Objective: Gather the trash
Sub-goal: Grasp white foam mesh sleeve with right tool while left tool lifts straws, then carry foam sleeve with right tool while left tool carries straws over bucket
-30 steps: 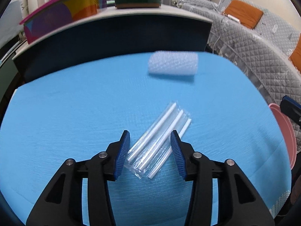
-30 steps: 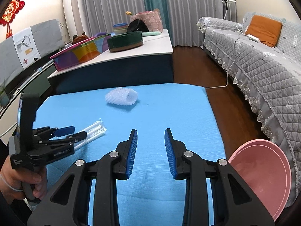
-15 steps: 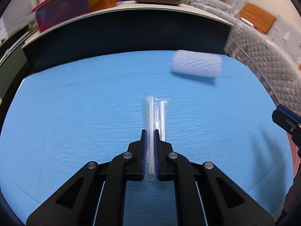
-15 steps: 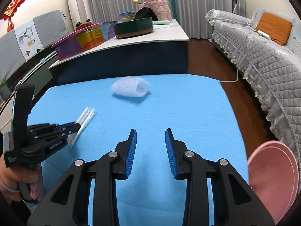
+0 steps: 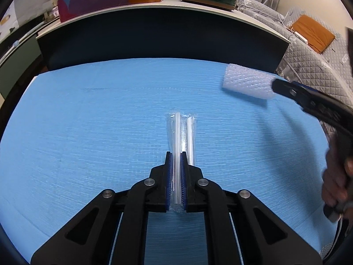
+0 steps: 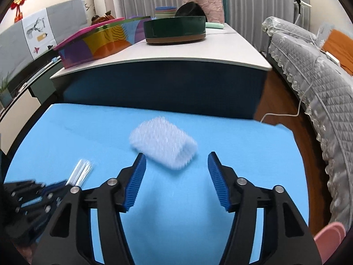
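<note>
Two grippers over blue desk (image 5: 88, 132). Left gripper (image 5: 175, 172) clamps straw packet (image 5: 182, 132) mid-desk, bare surface around. Right gripper (image 6: 176, 176), jaws now wider, has closed in on foam roll (image 6: 163, 150) near far edge.

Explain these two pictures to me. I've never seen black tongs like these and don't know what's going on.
They are hand-held grippers, one in each of a person's hands, each with a camera looking along its fingers. One picture is from the left gripper, shut on a clear packet of straws. The other is from the right gripper, open and close to a white bubble wrap roll. Both items lie on a blue table. A pink bin sits at the table's right edge.
</note>
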